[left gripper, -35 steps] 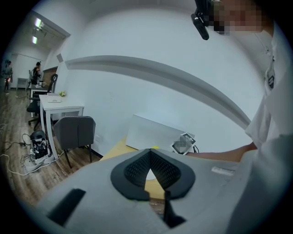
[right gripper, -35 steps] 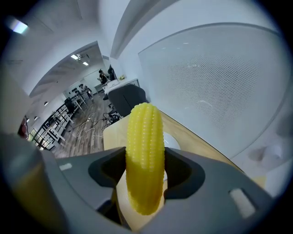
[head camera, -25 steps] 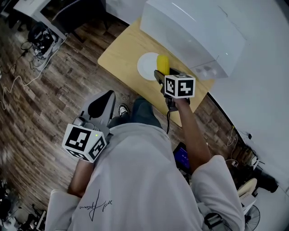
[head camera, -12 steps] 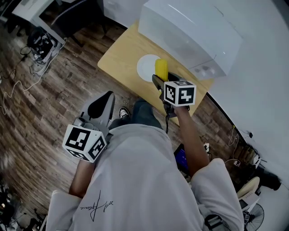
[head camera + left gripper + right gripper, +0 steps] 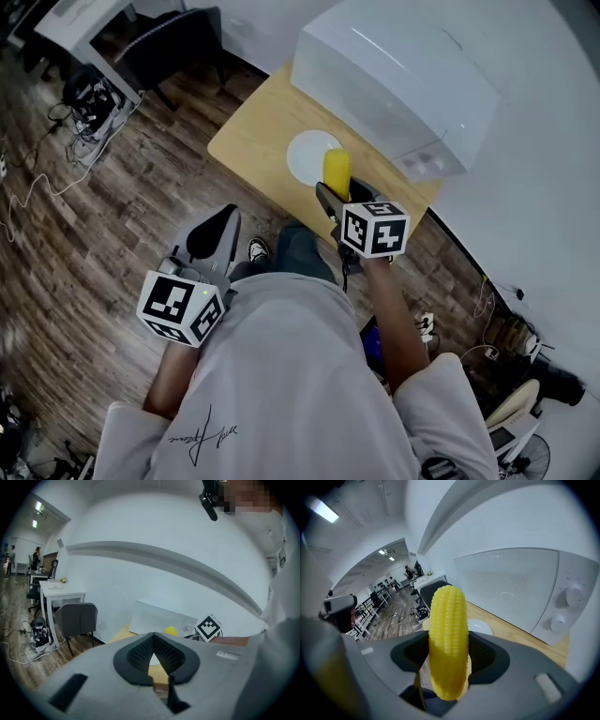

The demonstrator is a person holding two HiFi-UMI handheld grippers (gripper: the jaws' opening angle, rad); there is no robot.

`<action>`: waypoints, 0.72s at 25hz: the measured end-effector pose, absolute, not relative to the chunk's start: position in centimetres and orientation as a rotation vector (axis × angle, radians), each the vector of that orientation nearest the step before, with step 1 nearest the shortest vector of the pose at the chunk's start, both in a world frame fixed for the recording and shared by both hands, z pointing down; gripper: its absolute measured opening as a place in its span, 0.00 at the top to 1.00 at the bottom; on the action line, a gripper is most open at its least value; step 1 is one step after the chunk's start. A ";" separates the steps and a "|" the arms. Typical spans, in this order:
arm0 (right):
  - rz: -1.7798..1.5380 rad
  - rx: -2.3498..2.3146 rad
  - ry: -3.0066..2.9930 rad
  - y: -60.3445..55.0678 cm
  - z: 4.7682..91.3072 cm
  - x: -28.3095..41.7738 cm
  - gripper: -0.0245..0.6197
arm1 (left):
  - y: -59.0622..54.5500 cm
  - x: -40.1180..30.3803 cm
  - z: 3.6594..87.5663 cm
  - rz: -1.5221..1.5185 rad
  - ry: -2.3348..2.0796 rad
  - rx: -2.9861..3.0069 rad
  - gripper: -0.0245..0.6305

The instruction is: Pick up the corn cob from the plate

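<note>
The yellow corn cob [image 5: 448, 620] stands upright between the jaws of my right gripper [image 5: 449, 651], which is shut on its lower half. In the head view the corn cob [image 5: 337, 169] hangs over the near edge of the white plate [image 5: 305, 150], lifted clear of it, with the right gripper [image 5: 335, 194] just behind. The plate [image 5: 482, 627] lies bare on the wooden table [image 5: 253, 122]. My left gripper [image 5: 214, 232] is held low over the floor, away from the table. Its pads [image 5: 140, 654] meet at the tips with nothing between them.
A big white microwave-like box [image 5: 394, 75] fills the table's far side, right behind the plate; its knobs [image 5: 562, 609] show in the right gripper view. A grey chair [image 5: 173, 37] and floor cables [image 5: 84, 103] lie to the left. My own legs are under the table edge.
The right gripper has drawn the corn cob back toward me, from over the plate's middle to its near edge. The left gripper has stayed put.
</note>
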State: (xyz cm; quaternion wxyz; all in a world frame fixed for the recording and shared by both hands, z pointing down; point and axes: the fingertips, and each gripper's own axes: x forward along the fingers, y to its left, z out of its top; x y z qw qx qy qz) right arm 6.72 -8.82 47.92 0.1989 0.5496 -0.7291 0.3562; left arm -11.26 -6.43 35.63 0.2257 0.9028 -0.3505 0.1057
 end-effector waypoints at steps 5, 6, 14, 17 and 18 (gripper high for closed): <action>0.983 1.573 -2.063 -8.0 46.5 6.9 0.55 | -6.1 -11.2 35.7 0.293 -0.964 2.491 0.97; 0.980 1.580 -2.064 -7.8 46.4 7.0 0.55 | -6.0 -11.1 35.8 0.292 -0.963 2.490 0.97; 0.949 1.630 -2.092 -6.8 44.2 7.2 0.55 | -6.1 -11.2 35.6 0.278 -0.974 2.485 0.97; 0.932 1.653 -2.105 -6.6 43.2 7.3 0.55 | -6.3 -11.4 35.6 0.273 -0.977 2.479 0.97; 0.928 1.659 -2.108 -6.5 43.0 7.3 0.55 | -6.3 -11.5 35.6 0.271 -0.978 2.477 0.97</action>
